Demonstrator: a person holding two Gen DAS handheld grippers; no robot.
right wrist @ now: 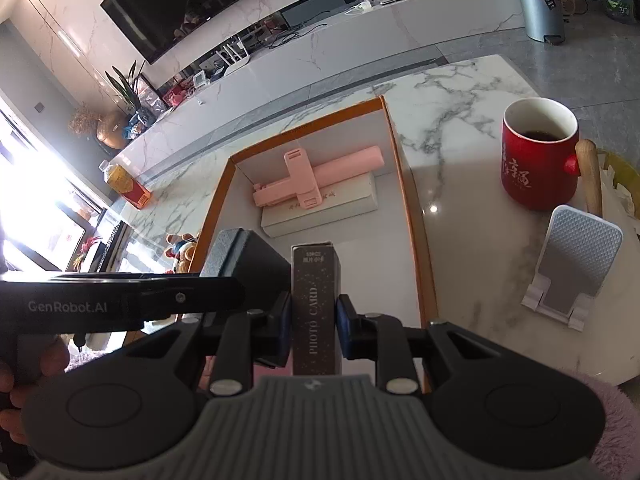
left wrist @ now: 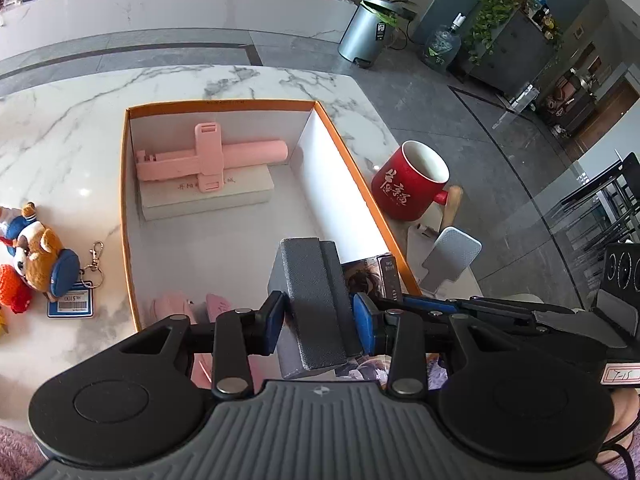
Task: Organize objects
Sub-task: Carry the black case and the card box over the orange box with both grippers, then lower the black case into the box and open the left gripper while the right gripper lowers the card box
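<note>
we hold both boxes over the orange-rimmed box [left wrist: 256, 102] near its 6 o'clock end: left claw [left wrist: 318, 322] pinching a stiff, light-looking grey textured box [left wrist: 308, 292] across its flanks, right claw [right wrist: 313, 328] pinching the slim, possibly slippery photo card box [right wrist: 314, 304] likewise.

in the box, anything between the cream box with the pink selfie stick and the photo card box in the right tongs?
Nothing: bare white box floor separates the cream box from the photo card box, clearest in the right wrist view.
</note>
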